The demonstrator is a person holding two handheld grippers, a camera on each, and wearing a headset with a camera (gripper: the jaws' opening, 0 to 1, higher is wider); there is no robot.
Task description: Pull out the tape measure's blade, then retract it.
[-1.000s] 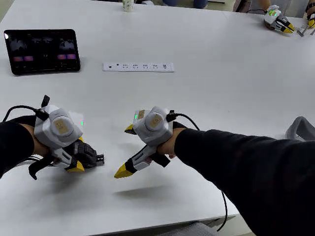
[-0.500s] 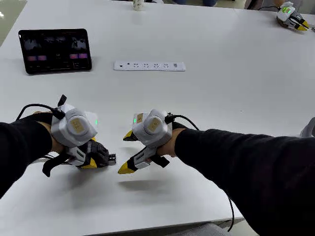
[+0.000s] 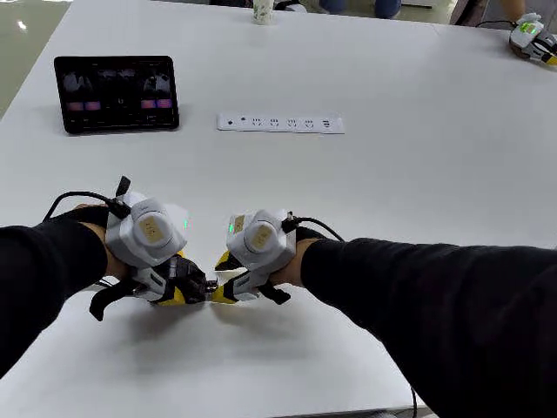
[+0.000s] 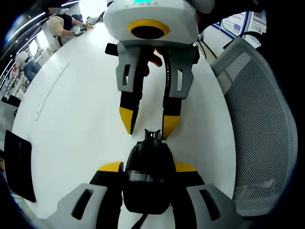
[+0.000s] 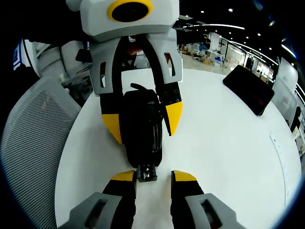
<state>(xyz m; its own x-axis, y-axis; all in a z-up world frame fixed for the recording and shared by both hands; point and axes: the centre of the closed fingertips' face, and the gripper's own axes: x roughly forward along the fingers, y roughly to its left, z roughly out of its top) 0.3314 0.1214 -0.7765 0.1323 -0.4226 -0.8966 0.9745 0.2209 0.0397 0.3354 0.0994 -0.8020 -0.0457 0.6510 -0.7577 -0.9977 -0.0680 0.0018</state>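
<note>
A black tape measure [image 4: 146, 164] sits low over the white table [image 3: 365, 183], with my left gripper [image 4: 147, 167] shut on its body. Its metal blade hook [image 5: 147, 172] sticks out toward my right gripper [image 5: 154, 175]. That gripper is open, and the hook sits between its yellow fingertips [image 5: 125, 175], close to the left one. In the head view the left gripper [image 3: 187, 287] and the right gripper [image 3: 219, 292] meet tip to tip near the table's front edge, with the tape measure [image 3: 193, 284] between them. In the left gripper view the right gripper [image 4: 149, 123] faces me from above.
A dark tablet [image 3: 117, 91] lies at the back left and a white power strip [image 3: 280, 124] behind the grippers. A cup [image 3: 264, 10] and another gripper [image 3: 533, 37] sit at the far edge. A grey mesh chair [image 4: 257, 119] stands just off the near table edge.
My right gripper has moved left until its open jaws reach the tape measure's hook. The left gripper keeps hold of the tape measure. The head camera has shifted.
</note>
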